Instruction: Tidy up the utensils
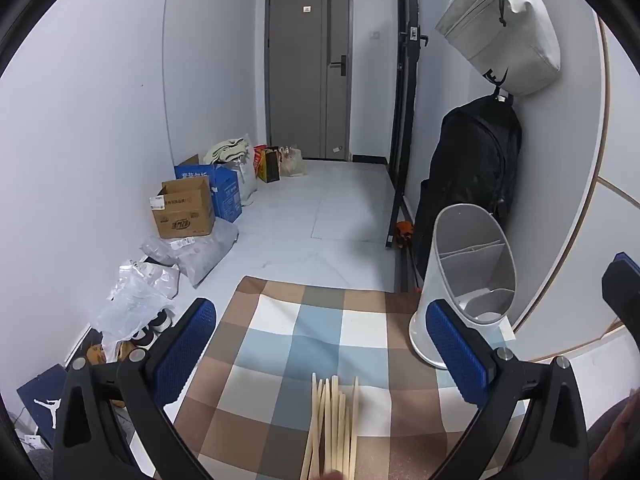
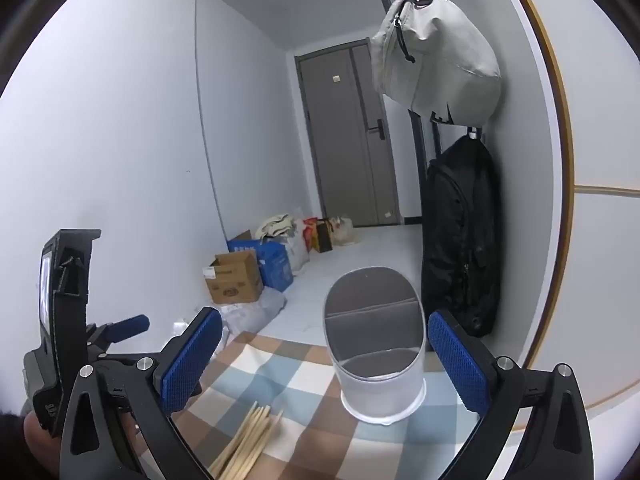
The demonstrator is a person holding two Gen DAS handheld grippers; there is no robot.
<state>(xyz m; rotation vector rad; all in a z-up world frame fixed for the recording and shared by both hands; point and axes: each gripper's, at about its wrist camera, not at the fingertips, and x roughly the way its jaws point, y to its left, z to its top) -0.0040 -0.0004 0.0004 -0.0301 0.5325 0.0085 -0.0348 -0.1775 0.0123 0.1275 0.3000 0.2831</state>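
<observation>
Left claw (image 1: 320,344) stands wide, blue pads well apart, nothing between them but bare checked cloth (image 1: 280,344) on the bench. Right claw (image 2: 326,354) equally wide, empty; it shows in the left wrist view only as a dark edge at far right. Chopsticks (image 1: 332,428): a loose bundle of pale wooden sticks lying flat on the cloth at the near edge, roughly parallel, tips fanned a little; in the right wrist view they lie low and left of centre (image 2: 250,440), near the right claw's left finger, not touching it. Utensil holder (image 1: 468,280): white, cylindrical, upright on the cloth at the bench's far right corner, top cut on a slant, grey inside with dividers forming compartments; all visible compartments look empty. It sits beyond the chopsticks, apart from them; in the right wrist view it stands between the right claw's pads but farther out (image 2: 376,344). Behind it, a black backpack (image 1: 472,168) hangs on the wall below a grey bag (image 1: 500,28). Cardboard boxes (image 1: 184,208) and plastic bags line the floor along the left wall, toward a grey door (image 1: 308,68).
</observation>
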